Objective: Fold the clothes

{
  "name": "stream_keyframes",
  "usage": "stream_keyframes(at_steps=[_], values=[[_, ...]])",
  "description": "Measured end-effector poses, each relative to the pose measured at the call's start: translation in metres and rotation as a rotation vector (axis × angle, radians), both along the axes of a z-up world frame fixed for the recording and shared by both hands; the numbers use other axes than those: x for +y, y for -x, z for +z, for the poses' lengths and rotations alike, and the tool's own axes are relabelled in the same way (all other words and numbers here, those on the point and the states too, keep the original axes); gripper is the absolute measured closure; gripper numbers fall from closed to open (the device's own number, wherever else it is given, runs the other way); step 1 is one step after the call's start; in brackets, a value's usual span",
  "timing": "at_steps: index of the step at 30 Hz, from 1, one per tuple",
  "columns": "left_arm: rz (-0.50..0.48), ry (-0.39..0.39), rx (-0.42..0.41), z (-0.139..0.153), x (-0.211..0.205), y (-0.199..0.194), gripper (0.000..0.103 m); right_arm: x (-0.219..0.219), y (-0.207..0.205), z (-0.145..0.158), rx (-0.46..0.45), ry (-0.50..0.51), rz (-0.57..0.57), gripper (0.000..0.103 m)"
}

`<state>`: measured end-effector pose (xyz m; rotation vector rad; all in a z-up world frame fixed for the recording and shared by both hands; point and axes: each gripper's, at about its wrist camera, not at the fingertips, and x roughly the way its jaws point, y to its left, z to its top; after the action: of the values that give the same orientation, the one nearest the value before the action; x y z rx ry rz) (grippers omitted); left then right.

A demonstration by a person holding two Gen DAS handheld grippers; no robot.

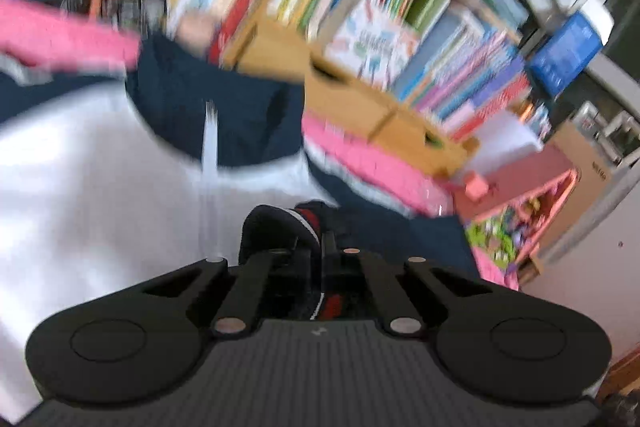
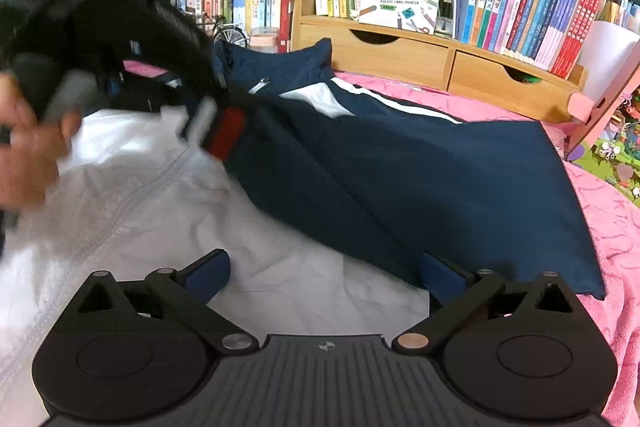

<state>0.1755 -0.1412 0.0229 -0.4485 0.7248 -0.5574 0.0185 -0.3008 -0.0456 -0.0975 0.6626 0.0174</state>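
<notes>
On the pink bedspread [image 2: 612, 219] lies the navy-and-white zip jacket [image 2: 400, 167]. The left gripper [image 1: 320, 227] is pinching its red-striped navy cuff [image 1: 308, 217]; rightward, the right gripper [image 2: 324, 275] hovers spread wide above the hem.

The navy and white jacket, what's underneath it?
A pink bedspread shows beside the jacket on the right and behind it below the wooden drawers. Whatever lies directly under the jacket is covered.

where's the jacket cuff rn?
The red-striped cuff is pinched in the shut left gripper, bottom centre of the left wrist view; in the right wrist view it sits left of centre over the white jacket panel.
</notes>
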Motion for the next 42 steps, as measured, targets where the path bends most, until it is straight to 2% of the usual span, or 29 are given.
stream_keyframes(at_steps=[6,10,15,19,23,24,28,31,35,38,40,42], values=[[0.116,-0.032,-0.104,0.035,0.042,-0.015,0.099,0.000,0.000,-0.001,0.003,0.001,0.002,0.000],[0.200,-0.144,-0.144,0.039,0.070,-0.021,0.099,-0.001,0.000,-0.002,0.007,-0.004,0.003,0.000],[0.286,-0.253,-0.102,0.018,0.105,-0.030,0.097,-0.002,0.000,-0.002,0.011,-0.011,0.003,0.000],[0.318,-0.310,-0.075,-0.005,0.121,-0.032,0.094,-0.005,0.000,-0.004,0.015,-0.022,0.001,0.000],[0.315,-0.411,-0.102,-0.030,0.123,-0.030,0.082,-0.009,0.001,-0.004,0.006,-0.031,-0.015,0.000],[0.312,-0.432,-0.110,-0.036,0.123,-0.029,0.082,-0.012,0.002,-0.003,-0.006,-0.037,-0.028,0.000],[0.309,-0.387,-0.099,-0.036,0.130,-0.030,0.082,-0.027,0.001,0.003,-0.052,0.026,-0.063,0.000],[0.307,-0.380,-0.098,-0.035,0.129,-0.029,0.082,-0.046,-0.016,0.001,-0.079,0.256,-0.143,0.000],[0.303,-0.326,-0.087,-0.037,0.137,-0.030,0.081,-0.083,-0.037,-0.006,-0.086,0.381,-0.221,0.000],[0.300,-0.261,-0.074,-0.039,0.145,-0.031,0.081,-0.110,-0.039,-0.001,-0.044,0.199,-0.240,0.000],[0.299,-0.217,-0.065,-0.040,0.151,-0.031,0.080,-0.110,-0.037,0.001,-0.030,0.137,-0.281,0.002],[0.295,-0.175,-0.058,-0.042,0.156,-0.032,0.078,-0.090,-0.034,0.005,-0.042,0.127,-0.228,0.006]])
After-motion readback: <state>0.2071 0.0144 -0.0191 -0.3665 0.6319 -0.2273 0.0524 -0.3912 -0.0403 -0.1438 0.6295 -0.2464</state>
